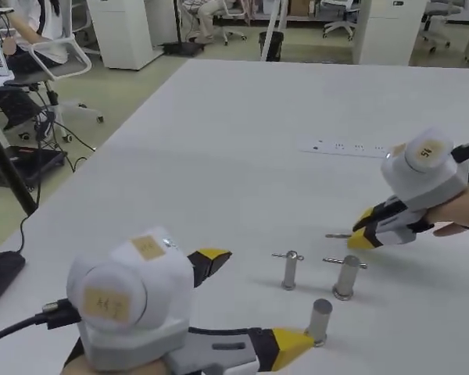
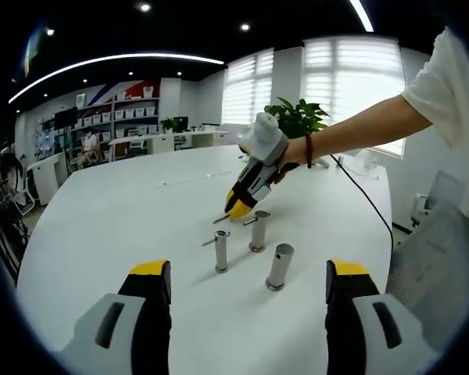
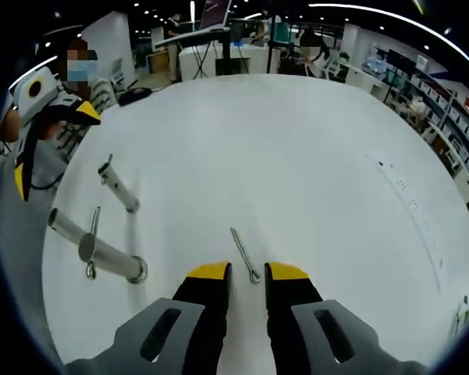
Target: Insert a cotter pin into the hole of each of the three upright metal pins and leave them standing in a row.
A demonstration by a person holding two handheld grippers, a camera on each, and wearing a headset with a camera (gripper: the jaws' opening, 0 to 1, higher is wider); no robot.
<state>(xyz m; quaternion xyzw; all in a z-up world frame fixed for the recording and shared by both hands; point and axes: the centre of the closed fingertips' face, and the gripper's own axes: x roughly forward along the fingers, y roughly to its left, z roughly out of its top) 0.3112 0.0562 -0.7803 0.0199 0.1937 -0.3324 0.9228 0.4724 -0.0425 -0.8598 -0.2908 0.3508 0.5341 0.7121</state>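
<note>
count on the white table [image 1: 219, 156]: upright metal pins = 3, pin a [image 1: 289, 273], pin b [image 1: 346, 280], pin c [image 1: 320, 319]. cotter pins = 3; 2 sit crosswise in pins, cotter 1 [image 1: 287, 255] in a, cotter 2 [image 1: 344, 262] in b; cotter 3 [image 1: 338, 235] lies loose. bare pins = 1 (c). grippers = 2, left gripper [image 1: 254, 301], right gripper [image 1: 362, 237]. power strip [image 1: 348, 147] = 1.

White workbench [image 1: 219, 141], office chairs [image 1: 69, 51], blinded windows [image 2: 352, 78], shelving [image 2: 129, 109] and ceiling lights [image 2: 144, 7].
</note>
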